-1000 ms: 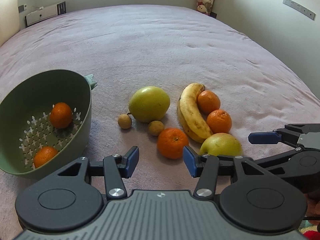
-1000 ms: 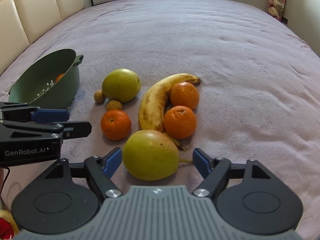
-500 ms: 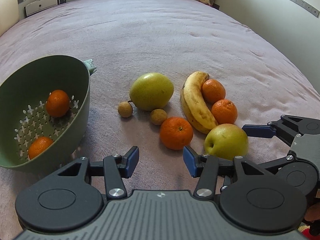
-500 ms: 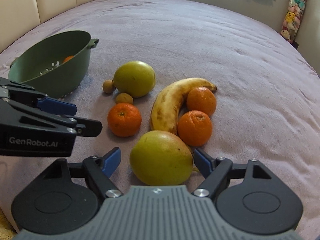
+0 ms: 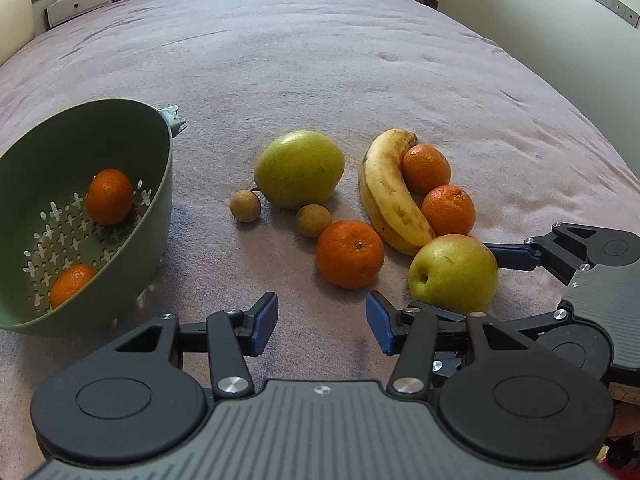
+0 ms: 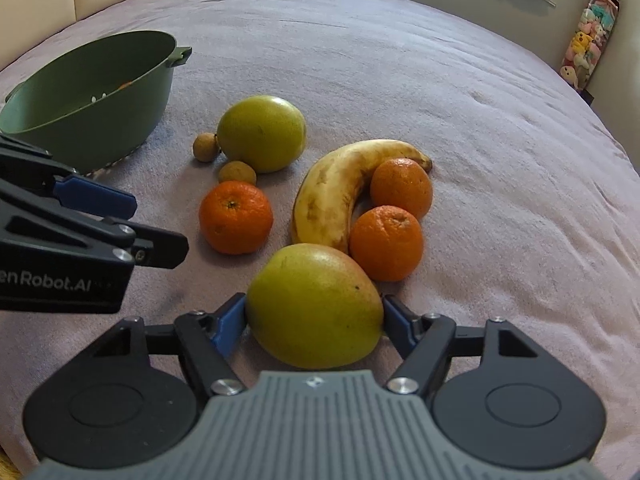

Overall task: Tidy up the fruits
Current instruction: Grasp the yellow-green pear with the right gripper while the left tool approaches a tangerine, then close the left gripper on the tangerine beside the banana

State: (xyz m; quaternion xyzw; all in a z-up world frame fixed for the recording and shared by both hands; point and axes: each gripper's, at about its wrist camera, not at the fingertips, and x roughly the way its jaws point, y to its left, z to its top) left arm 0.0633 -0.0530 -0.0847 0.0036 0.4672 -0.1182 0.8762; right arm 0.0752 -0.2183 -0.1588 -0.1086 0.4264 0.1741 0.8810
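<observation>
- The yellow-green apple [image 6: 314, 306] lies on the mauve bed cover [image 6: 400, 60] at the near end of the fruit group, between the blue pads of the right gripper [image 6: 314, 320].
- The right gripper's jaws are closing on the apple; both pads look to be touching its sides, though the fruit's bulge hides the exact contact.
- Just beyond the apple a spotted banana [image 6: 340, 192] curves away, with two mandarins [image 6: 386, 244] tucked in its inner bend, each touching it.
- A third mandarin [image 6: 236, 216] sits apart to the left of the banana.
- Two small brown round fruits [image 6: 237, 173] lie next to a large green-yellow fruit [image 6: 262, 132] further back.
- The left gripper [image 5: 322, 324] hovers over bare cover with its fingers spread and nothing between them, near the lone mandarin.
- The green colander [image 5: 160, 168] stands well to the left, tilted toward the left camera, holding two more mandarins [image 5: 109, 196].
- Plush toys [image 6: 588, 32] hang at the far right wall.
</observation>
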